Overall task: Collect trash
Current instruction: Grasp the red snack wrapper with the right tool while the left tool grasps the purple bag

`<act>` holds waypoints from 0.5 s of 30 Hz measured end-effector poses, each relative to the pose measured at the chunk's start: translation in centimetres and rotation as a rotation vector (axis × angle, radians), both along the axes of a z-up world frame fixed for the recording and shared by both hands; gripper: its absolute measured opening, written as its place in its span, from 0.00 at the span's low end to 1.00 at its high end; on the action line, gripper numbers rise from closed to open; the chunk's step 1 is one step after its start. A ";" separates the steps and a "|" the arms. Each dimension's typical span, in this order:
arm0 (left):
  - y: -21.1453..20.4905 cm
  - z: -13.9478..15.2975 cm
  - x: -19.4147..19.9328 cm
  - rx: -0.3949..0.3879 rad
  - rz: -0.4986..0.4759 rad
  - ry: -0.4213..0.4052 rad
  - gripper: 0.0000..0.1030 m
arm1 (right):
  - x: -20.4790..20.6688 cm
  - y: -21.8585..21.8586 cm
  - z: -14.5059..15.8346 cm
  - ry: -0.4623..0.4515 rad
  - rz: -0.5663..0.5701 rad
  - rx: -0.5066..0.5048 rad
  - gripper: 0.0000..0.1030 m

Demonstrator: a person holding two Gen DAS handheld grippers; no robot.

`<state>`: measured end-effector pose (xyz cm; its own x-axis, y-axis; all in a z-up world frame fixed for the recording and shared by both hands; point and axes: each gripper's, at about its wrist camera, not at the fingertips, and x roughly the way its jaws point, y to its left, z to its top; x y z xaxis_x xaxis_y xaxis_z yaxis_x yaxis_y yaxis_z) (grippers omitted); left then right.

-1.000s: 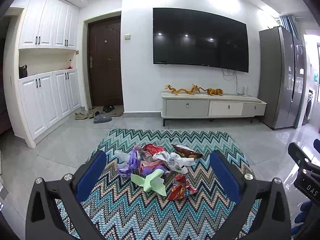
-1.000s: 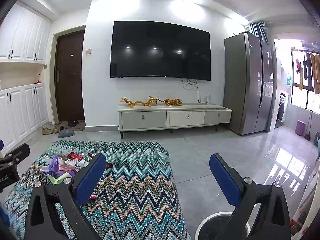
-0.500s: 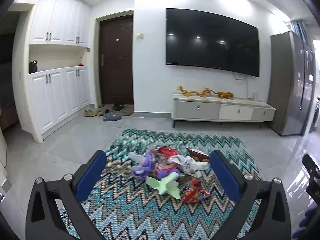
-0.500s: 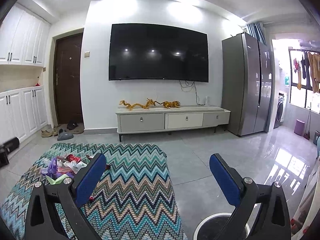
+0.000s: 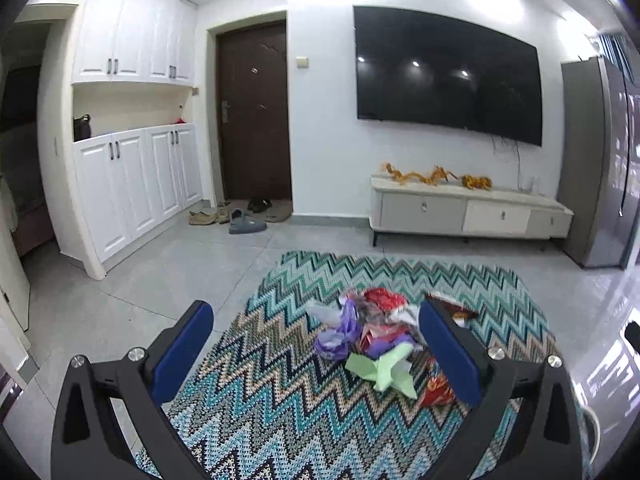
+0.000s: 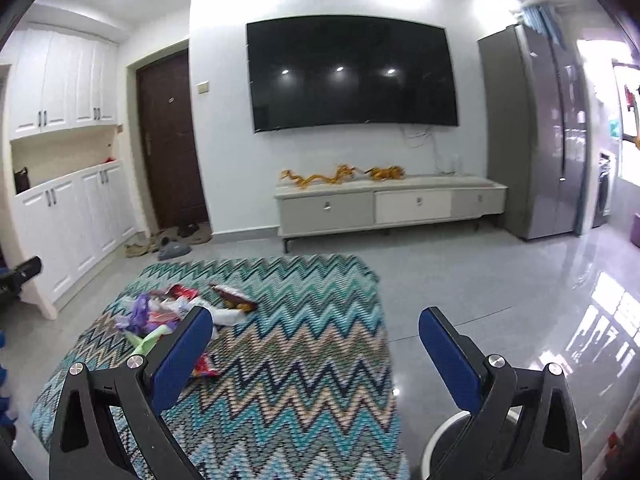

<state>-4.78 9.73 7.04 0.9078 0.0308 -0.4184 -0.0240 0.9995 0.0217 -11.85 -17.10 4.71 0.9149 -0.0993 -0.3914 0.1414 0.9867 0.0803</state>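
A: How far is the collecting, do you think?

B: I judge it is only at the start. The trash pile (image 5: 376, 340) lies all together on the zigzag cloth (image 5: 280, 400), and I see no piece taken out. Both tools are empty.

A: And the fingers?

B: The left gripper (image 5: 316, 344) has its fingers wide open, with nothing between them. The pile sits ahead of them, closer to the right finger (image 5: 448, 352), which hides a part of it. The right gripper (image 6: 316, 344) is also wide open and holds nothing. From it the pile is ahead and beyond the left finger (image 6: 182, 354), so this one does not point at the trash.

A: How does the trash look?

B: It is loose, crumpled and light. There is a purple plastic bag (image 5: 336, 332), a pale green folded paper (image 5: 382, 368) nearest to the fingers, red snack wrappers (image 5: 384, 300), and something white (image 6: 228, 314). One dark wrapper (image 6: 234, 298) lies a little apart, on the far side. The pieces overlap, so a grip will perhaps take more than one.

A: Where must it go?

B: Under the right finger of the right gripper I see a white round rim (image 6: 448, 436) on the floor. Maybe it is the bin, but I cannot tell for sure.
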 end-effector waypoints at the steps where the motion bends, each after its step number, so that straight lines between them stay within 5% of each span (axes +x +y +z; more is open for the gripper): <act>1: 0.0 -0.6 0.3 0.004 -0.011 0.012 1.00 | 0.5 0.3 -0.2 0.010 0.017 -0.003 1.00; 7: 0.7 -5.3 3.7 -0.017 -0.082 0.140 0.93 | 3.3 2.1 -1.5 0.071 0.113 0.009 0.94; 10: 1.2 -7.4 5.9 -0.032 -0.111 0.208 0.81 | 5.8 3.5 -2.9 0.138 0.198 0.038 0.90; 15: 1.2 -8.8 10.7 -0.020 -0.193 0.274 0.72 | 9.4 6.1 -5.5 0.243 0.319 0.061 0.79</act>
